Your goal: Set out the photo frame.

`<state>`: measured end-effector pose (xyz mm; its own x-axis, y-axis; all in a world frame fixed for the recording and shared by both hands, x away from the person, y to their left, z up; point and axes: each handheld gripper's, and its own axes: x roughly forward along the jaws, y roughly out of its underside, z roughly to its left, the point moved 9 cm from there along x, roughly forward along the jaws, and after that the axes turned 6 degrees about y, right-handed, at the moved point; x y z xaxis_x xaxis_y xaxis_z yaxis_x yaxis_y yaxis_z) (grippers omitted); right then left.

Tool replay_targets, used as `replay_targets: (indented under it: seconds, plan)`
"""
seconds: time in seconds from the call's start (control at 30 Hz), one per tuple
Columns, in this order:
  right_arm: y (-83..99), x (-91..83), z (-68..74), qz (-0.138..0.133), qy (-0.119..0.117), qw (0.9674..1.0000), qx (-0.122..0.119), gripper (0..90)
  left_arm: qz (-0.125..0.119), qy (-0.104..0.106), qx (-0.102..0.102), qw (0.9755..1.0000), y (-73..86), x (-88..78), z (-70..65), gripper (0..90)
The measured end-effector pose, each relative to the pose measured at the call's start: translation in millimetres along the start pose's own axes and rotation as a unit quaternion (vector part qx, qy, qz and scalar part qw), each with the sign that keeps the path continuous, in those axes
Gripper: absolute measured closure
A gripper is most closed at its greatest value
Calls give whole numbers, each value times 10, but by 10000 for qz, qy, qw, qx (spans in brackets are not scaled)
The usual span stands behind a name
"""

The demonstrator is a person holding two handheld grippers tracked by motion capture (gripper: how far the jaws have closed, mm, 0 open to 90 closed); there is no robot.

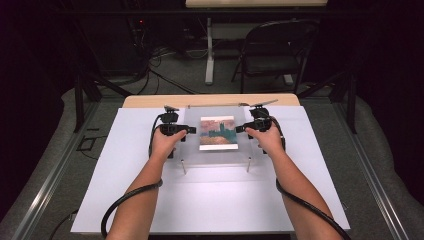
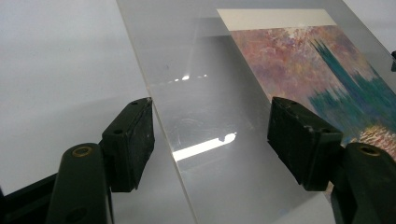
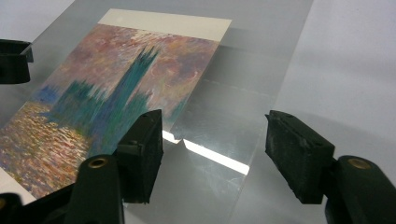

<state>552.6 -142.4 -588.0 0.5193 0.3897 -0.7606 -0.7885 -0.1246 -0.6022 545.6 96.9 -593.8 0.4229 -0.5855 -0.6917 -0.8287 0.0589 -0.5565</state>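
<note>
A clear acrylic sheet (image 1: 218, 156) lies on the white mat over a painted print (image 1: 218, 132) of teal towers against a pink sky. My left gripper (image 1: 192, 130) is at the sheet's left edge and is open. In the left gripper view its jaws (image 2: 212, 140) stand wide apart, with the sheet's edge (image 2: 163, 116) running between them and the print (image 2: 322, 74) beyond. My right gripper (image 1: 237, 129) is at the sheet's right edge, also open. Its jaws (image 3: 219, 154) stand apart over the sheet (image 3: 224, 116), beside the print (image 3: 116, 88).
Two small metal pins (image 1: 183, 166) (image 1: 248, 164) stand by the sheet's near corners. The white mat (image 1: 125, 190) covers most of the wooden table (image 1: 150, 101). A folding chair (image 1: 275, 50) and cables are on the floor beyond. The left gripper's jaw (image 3: 14, 58) shows in the right gripper view.
</note>
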Motion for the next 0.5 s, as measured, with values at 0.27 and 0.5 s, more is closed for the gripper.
replay_targets:
  seconds: [0.27, 0.5]
  plan:
    - [-2, 11, 30, 135, 28, 9999, -24, 321, 76, 13, -7, 10000, 6, 22, -17, 275]
    - [9, 37, 22, 166, -32, 9998, 112, 292, 79, 84, -49, 9999, 12, 34, -15, 257]
